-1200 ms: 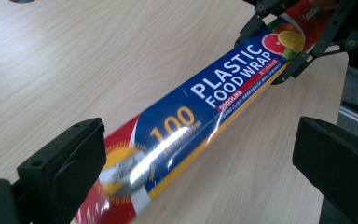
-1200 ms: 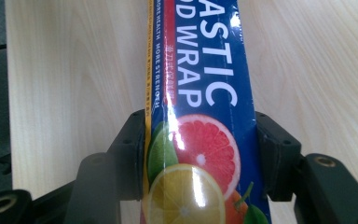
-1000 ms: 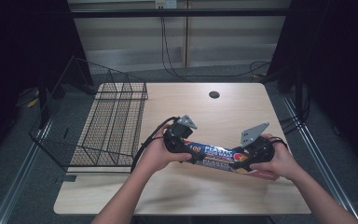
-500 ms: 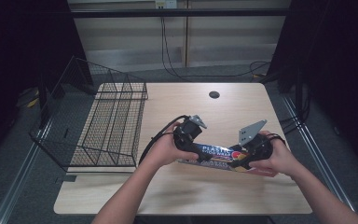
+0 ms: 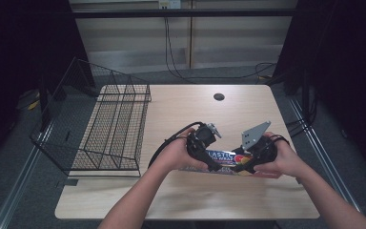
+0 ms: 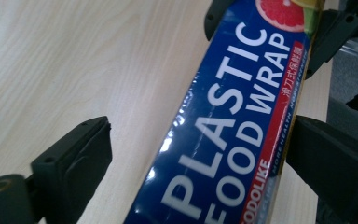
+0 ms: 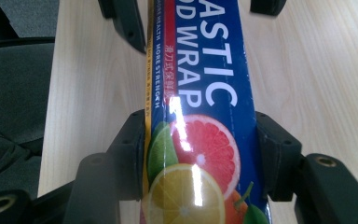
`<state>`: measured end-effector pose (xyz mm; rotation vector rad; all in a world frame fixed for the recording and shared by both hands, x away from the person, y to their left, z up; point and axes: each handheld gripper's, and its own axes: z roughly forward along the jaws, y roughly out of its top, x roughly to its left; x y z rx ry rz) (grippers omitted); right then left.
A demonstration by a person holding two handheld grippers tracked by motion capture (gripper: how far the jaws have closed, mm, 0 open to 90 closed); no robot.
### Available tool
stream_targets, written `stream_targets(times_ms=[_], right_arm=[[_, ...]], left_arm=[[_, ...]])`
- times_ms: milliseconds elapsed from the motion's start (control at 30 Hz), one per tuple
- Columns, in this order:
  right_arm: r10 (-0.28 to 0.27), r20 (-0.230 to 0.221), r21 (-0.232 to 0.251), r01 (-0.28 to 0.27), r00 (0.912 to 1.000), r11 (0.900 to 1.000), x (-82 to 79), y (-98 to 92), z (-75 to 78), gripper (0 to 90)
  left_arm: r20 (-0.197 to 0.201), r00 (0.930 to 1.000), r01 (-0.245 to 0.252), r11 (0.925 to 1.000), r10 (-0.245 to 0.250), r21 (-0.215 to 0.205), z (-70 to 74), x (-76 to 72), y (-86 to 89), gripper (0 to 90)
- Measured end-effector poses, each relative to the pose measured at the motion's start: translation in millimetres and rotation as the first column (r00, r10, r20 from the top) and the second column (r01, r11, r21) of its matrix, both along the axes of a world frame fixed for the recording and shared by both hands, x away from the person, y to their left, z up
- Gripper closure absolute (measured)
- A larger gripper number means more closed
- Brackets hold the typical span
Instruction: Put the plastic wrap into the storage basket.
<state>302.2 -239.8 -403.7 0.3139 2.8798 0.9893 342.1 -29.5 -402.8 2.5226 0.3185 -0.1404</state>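
Note:
A long blue box of plastic food wrap (image 5: 223, 157) lies level just above the table (image 5: 181, 200), between both hands. My right gripper (image 5: 242, 165) is shut on its end with the citrus picture; in the right gripper view both jaws of this gripper (image 7: 200, 154) press the box (image 7: 200, 70) at its sides. My left gripper (image 5: 213, 163) straddles the box near its middle. In the left gripper view the box (image 6: 228, 121) runs between the jaws of the left gripper (image 6: 200, 158), which have just been closing. A gap still shows at one jaw, while the other sits against the box edge.
A black wire basket (image 5: 114, 129) stands on the left part of the table. A round cable hole (image 5: 218, 97) sits near the far edge. Cables hang behind the table.
My left hand has slid to the right along the box, toward the right gripper, so less of the box shows between them. The right hand has kept still.

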Motion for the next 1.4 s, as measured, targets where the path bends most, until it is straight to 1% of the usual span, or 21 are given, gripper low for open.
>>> stream_targets(times_ms=[100,133,200,267,333,400,433,500,533,567,600,667,733,767,833,900,1000,1133,1267,1300,1400], right_arm=[[0.004,-0.003,0.003,-0.004,1.0000,1.000,0.7,0.3,1.1,44.7],[0.015,-0.005,-0.001,-0.015,0.9999,1.000,1.7,1.2,0.7,44.5],[0.020,-0.006,-0.008,-0.020,0.9998,1.000,1.9,1.6,0.0,44.5],[0.044,-0.013,-0.006,-0.044,0.9990,0.999,2.5,2.8,-1.3,42.5],[-0.001,-0.017,0.023,0.002,0.9999,1.000,2.2,2.2,-0.6,37.9],[-0.014,-0.014,0.028,0.014,0.9998,0.999,2.8,2.0,-0.4,33.7],[-0.077,0.008,0.087,0.076,0.9970,0.993,3.3,-1.3,2.6,15.5],[-0.147,0.008,0.136,0.145,0.9890,0.980,4.3,-9.5,7.0,14.7],[-0.187,0.009,0.158,0.183,0.9823,0.970,5.0,-14.7,8.6,10.3],[-0.187,0.009,0.158,0.183,0.9823,0.970,5.0,-14.7,8.6,10.3],[-0.246,0.030,0.171,0.237,0.9689,0.956,4.6,-23.6,9.7,6.6],[-0.289,0.042,0.188,0.276,0.9565,0.943,3.0,-31.0,8.4,5.6],[-0.300,0.039,0.201,0.287,0.9530,0.937,2.5,-34.1,7.0,5.1],[-0.320,0.027,0.218,0.306,0.9472,0.927,1.1,-38.2,3.9,4.2],[-0.325,0.029,0.214,0.311,0.9453,0.926,0.3,-39.2,2.0,3.1],[-0.341,0.030,0.209,0.328,0.9395,0.921,-2.0,-40.3,-3.6,2.4],[-0.357,-0.001,0.226,0.348,0.9342,0.910,-3.5,-40.5,-9.3,1.8],[-0.405,0.017,0.203,0.394,0.9140,0.896,-6.8,-39.0,-17.6,1.6],[-0.409,0.000,0.206,0.400,0.9125,0.893,-9.3,-39.6,-23.7,1.5],[-0.430,-0.003,0.213,0.421,0.9029,0.882,-11.5,-40.2,-27.7,1.5],[-0.451,0.001,0.218,0.440,0.8926,0.871,-13.0,-40.7,-31.1,1.6]], left_arm=[[-0.011,0.9999,0.006,0.9999,-0.006,0.014,0.2,-2.4,-2.5,12.7],[-0.017,0.9996,0.022,0.9992,-0.021,0.032,1.5,-4.9,-3.9,27.5],[-0.041,0.9991,0.016,0.9961,-0.013,0.086,3.1,-8.1,-7.7,30.4],[-0.001,0.9995,0.031,0.9930,-0.031,0.114,5.1,-13.7,-11.0,35.0],[0.011,0.9998,0.017,0.9929,-0.019,0.118,6.7,-17.3,-12.5,37.3],[-0.015,0.9999,0.004,0.9935,-0.003,0.114,7.5,-16.7,-11.8,41.6],[-0.038,0.9984,-0.037,0.9895,0.043,0.140,9.3,-15.0,-9.8,44.2],[0.006,0.9972,-0.075,0.9734,0.075,0.217,9.0,-14.9,-6.1,44.5],[0.030,0.9953,-0.097,0.9708,0.092,0.220,8.0,-15.0,-3.0,44.6],[0.030,0.9953,-0.097,0.9708,0.092,0.220,8.0,-15.0,-3.0,44.7],[-0.013,0.9908,-0.129,0.9704,0.135,0.204,9.5,-8.7,7.9,44.7],[-0.010,0.9847,-0.169,0.9687,0.174,0.182,14.0,-5.6,17.0,44.7],[-0.016,0.9802,-0.192,0.9670,0.197,0.167,16.6,-4.2,21.0,44.7],[-0.019,0.9757,-0.213,0.9647,0.218,0.155,22.5,0.9,28.3,44.7],[-0.011,0.9725,-0.228,0.9618,0.232,0.151,24.5,1.7,30.5,44.6],[-0.015,0.9640,-0.260,0.9524,0.265,0.160,29.5,5.3,36.2,44.6],[-0.026,0.9552,-0.288,0.9458,0.295,0.150,31.6,8.9,41.5,44.5],[-0.029,0.9439,-0.321,0.9352,0.329,0.149,33.7,12.3,45.9,44.5],[-0.032,0.9352,-0.345,0.9273,0.353,0.146,34.3,15.3,48.8,44.5],[-0.033,0.9343,-0.347,0.9264,0.355,0.147,35.1,16.2,49.6,44.5],[-0.032,0.9269,-0.366,0.9192,0.374,0.146,38.3,18.7,52.0,44.5]])
